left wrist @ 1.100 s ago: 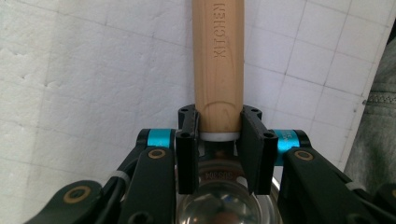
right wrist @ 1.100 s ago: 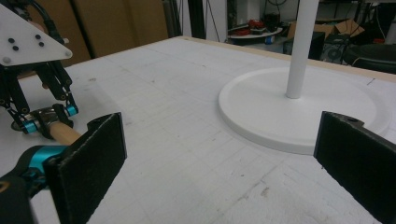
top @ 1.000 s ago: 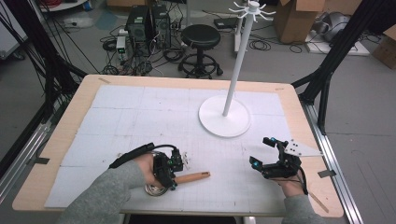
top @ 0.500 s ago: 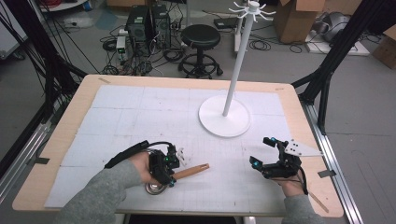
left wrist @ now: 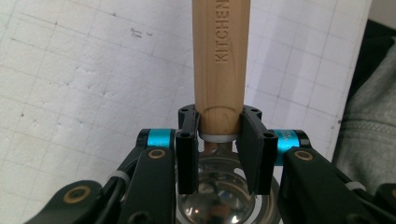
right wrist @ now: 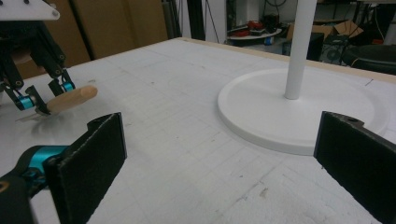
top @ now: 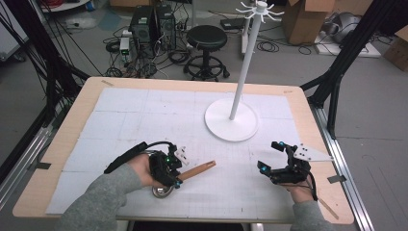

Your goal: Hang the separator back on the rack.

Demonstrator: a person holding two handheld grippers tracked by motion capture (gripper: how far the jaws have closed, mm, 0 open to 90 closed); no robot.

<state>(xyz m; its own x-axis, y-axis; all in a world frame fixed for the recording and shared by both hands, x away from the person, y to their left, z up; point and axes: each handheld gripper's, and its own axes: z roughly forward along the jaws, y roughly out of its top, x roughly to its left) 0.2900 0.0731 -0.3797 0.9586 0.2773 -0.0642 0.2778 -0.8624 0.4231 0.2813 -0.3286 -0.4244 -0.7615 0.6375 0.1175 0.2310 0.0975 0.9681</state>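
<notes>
Wooden handle first: we have the ladle (top: pixel 190 172) clamped by our left gripper (left wrist: pixel 218 140), jaws closed on the handle just above the steel bowl, low over the white mat (top: pixel 144 115) at the near left. Pickup looks done. Hanging it on the white rack (top: pixel 236 72) remains, we judge. Our right gripper (right wrist: pixel 219 154) waits wide open and empty, near the rack's base.

1. High view: bright, even overhead light on the white table cover (top: pixel 144 115) — shadows are soft and faint.
2. Left gripper view: sharp wooden handle (left wrist: pixel 218 60); the metal bowl (left wrist: pixel 224 196) below shows glare.
3. Right gripper view: near pads blurred — background slightly soft.
</notes>
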